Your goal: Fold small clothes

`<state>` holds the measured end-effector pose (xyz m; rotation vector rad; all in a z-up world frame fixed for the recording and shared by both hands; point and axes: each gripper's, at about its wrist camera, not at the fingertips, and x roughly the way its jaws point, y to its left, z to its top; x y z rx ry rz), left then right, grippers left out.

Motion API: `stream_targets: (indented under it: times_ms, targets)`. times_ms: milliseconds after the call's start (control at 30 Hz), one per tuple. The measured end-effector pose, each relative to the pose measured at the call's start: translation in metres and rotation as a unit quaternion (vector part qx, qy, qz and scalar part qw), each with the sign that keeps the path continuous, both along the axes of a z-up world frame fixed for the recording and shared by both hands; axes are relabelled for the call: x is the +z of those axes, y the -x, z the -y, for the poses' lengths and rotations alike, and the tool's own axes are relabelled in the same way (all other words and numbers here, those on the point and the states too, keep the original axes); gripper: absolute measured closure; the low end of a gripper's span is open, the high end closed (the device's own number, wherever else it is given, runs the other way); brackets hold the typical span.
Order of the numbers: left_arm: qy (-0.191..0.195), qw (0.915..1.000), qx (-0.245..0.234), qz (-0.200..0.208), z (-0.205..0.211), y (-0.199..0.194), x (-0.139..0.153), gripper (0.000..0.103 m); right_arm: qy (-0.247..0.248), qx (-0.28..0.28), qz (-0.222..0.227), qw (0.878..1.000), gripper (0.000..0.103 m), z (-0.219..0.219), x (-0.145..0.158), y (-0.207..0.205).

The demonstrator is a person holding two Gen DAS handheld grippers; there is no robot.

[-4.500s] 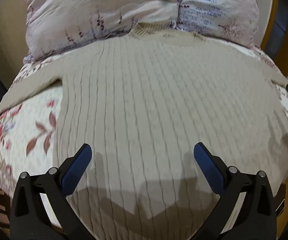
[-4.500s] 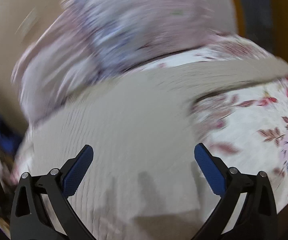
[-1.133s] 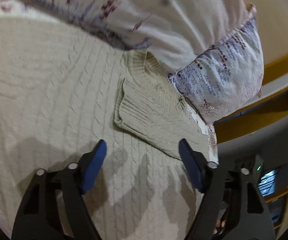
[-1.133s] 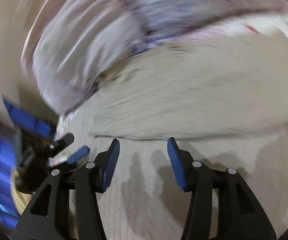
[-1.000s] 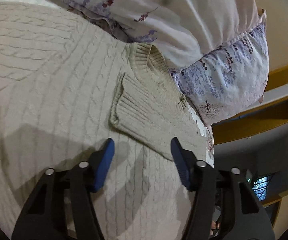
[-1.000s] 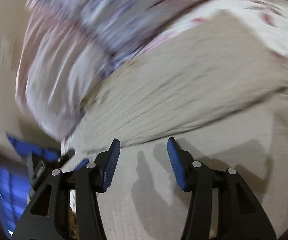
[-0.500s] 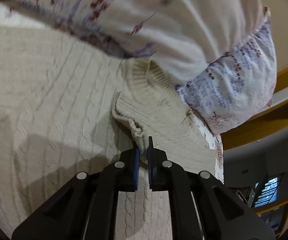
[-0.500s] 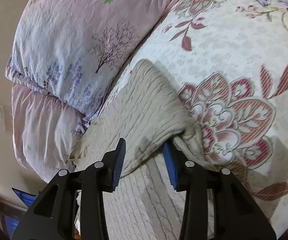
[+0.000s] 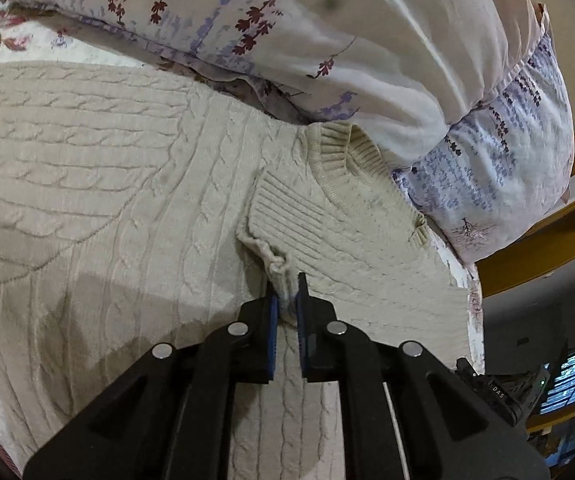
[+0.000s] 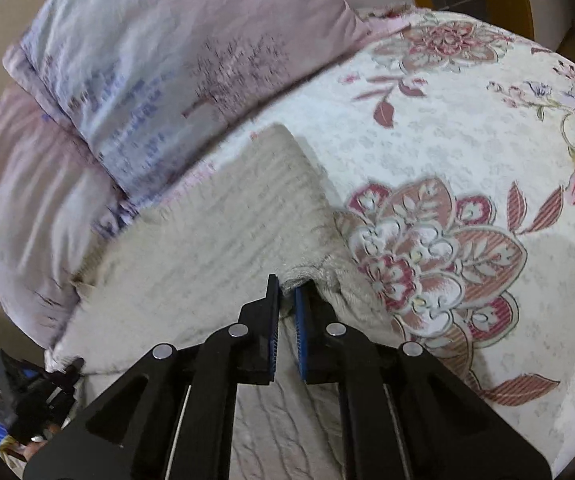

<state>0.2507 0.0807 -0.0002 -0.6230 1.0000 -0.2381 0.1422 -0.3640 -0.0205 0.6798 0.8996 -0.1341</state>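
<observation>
Both claws (image 9: 286, 294) (image 10: 286, 292) pinching sweater (image 9: 127, 184) sleeves

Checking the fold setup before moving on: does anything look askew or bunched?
Mostly tidy. The sweater lies flat on the bedspread, but its collar is tucked under the pillow, and knit bunches where the left gripper pinches.

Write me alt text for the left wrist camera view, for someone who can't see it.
The left gripper is shut on a bunched edge of a beige cable-knit sweater lying on a bed. The ribbed neckline lies just beyond, against floral pillows.
</observation>
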Motion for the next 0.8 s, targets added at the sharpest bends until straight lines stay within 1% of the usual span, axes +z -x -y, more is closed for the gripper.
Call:
stream_targets:
  times_ms: [33,67,100,133,167,200,233,333,400,433,500,600,633,667,700,767,800]
  targets:
    - [-0.002,1.0000,0.000,0.000,0.000,0.001,0.001,0.090,0.002,0.001,-0.004,1.000,0.094,0.000,0.001,0.000]
    - [0.000,1.0000,0.001,0.001,-0.001,0.002,0.003,0.088,0.004,0.003,-0.008,1.000,0.089,0.000,0.004,0.002]
    - [0.003,1.0000,0.001,0.003,-0.004,0.003,0.005,0.080,0.007,0.007,-0.012,1.000,0.084,-0.001,0.008,0.003]
    - [0.005,1.0000,0.001,0.005,-0.007,0.006,0.006,0.068,0.008,0.013,-0.012,1.000,0.081,-0.004,0.013,0.005]
    - [0.008,0.9999,0.003,0.010,-0.012,0.010,0.009,0.063,0.007,0.020,-0.010,1.000,0.075,-0.006,0.017,0.007]
    - [0.008,0.9999,0.005,0.013,-0.016,0.014,0.011,0.054,0.005,0.031,-0.005,1.000,0.074,-0.011,0.022,0.009]
    - [0.007,0.9997,0.007,0.020,-0.022,0.020,0.015,0.049,0.005,0.041,0.000,0.999,0.074,-0.015,0.026,0.011]
    - [0.013,0.9992,0.015,0.035,-0.045,0.037,0.025,0.041,0.010,0.089,0.016,0.996,0.074,-0.038,0.041,0.005]
    - [0.021,0.9986,0.026,0.041,-0.063,0.048,0.029,0.041,0.022,0.132,0.018,0.991,0.070,-0.064,0.046,-0.009]
    - [0.023,0.9981,0.037,0.044,-0.076,0.056,0.031,0.041,0.025,0.143,0.016,0.989,0.070,-0.072,0.047,-0.014]
    - [0.022,0.9966,0.061,0.050,-0.100,0.070,0.033,0.041,0.034,0.185,0.008,0.982,0.069,-0.101,0.045,-0.032]
    - [0.014,0.9925,0.109,0.054,-0.141,0.092,0.036,0.041,0.060,0.222,0.001,0.973,0.068,-0.134,0.041,-0.053]
    - [0.010,0.9896,0.133,0.053,-0.160,0.101,0.036,0.041,0.065,0.232,-0.001,0.971,0.067,-0.144,0.039,-0.059]
    - [0.009,0.9874,0.150,0.050,-0.171,0.105,0.035,0.041,0.069,0.242,-0.003,0.968,0.062,-0.155,0.037,-0.065]
    - [0.009,0.9854,0.163,0.047,-0.179,0.109,0.034,0.041,0.073,0.248,-0.003,0.966,0.056,-0.163,0.035,-0.067]
    - [0.007,0.9792,0.198,0.042,-0.204,0.119,0.032,0.041,0.087,0.264,-0.007,0.961,0.050,-0.178,0.028,-0.073]
    - [0.006,0.9772,0.208,0.040,-0.211,0.121,0.032,0.040,0.094,0.273,-0.016,0.957,0.049,-0.184,0.022,-0.074]
